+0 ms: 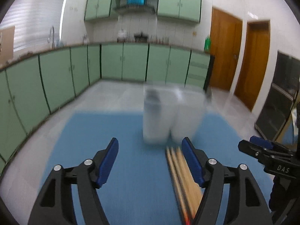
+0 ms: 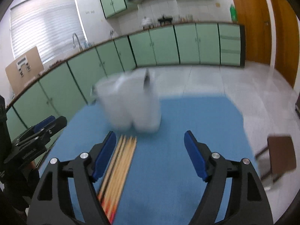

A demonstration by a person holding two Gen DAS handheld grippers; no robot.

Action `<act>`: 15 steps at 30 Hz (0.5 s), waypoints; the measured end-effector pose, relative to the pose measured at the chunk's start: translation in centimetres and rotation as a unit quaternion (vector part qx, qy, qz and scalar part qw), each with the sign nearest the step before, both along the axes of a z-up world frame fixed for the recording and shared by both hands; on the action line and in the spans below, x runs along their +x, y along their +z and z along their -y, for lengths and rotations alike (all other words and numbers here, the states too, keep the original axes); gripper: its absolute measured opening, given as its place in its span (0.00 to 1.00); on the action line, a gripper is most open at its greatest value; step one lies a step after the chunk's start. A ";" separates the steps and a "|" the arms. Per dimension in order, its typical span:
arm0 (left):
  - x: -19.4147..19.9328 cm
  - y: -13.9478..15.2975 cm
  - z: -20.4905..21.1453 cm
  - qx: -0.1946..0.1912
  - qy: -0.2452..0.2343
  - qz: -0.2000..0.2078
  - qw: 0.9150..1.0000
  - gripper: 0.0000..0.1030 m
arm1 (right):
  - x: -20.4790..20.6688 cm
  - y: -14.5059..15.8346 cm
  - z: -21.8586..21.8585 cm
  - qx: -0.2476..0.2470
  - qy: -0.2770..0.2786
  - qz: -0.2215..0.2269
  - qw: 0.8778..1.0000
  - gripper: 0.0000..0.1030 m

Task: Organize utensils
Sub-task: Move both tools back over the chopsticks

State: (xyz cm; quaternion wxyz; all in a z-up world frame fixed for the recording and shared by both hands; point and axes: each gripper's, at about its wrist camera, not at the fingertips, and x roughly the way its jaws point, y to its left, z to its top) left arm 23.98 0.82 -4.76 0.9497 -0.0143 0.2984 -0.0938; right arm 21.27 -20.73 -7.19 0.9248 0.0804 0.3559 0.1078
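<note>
Chopsticks (image 1: 182, 176) lie bundled on the blue counter (image 1: 131, 168), running from about 6 o'clock up toward the blurry white two-compartment holder (image 1: 168, 114) at 12, tips just short of its base. Left claw (image 1: 150, 161) is wide open with nothing in it, chopsticks just inside its right finger. Right claw (image 2: 150, 155) is wide open and empty too, chopsticks by its left finger.
</note>
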 end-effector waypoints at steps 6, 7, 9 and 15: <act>-5.1 -5.2 -0.1 0.037 0.011 -0.079 0.996 0.67 | -5.9 -3.7 -2.6 -0.025 0.021 -0.049 0.998 0.71; -5.6 -5.9 -0.4 0.043 0.015 -0.087 0.995 0.67 | -6.7 -4.2 -3.1 -0.031 0.027 -0.055 0.998 0.71; -6.3 -6.9 -1.0 0.050 0.020 -0.106 0.993 0.67 | -7.7 -4.8 -3.7 -0.044 0.037 -0.064 0.996 0.71; -7.8 -7.6 -1.9 0.045 0.032 -0.125 0.991 0.67 | -9.4 -6.2 -4.8 -0.063 0.053 -0.078 0.994 0.71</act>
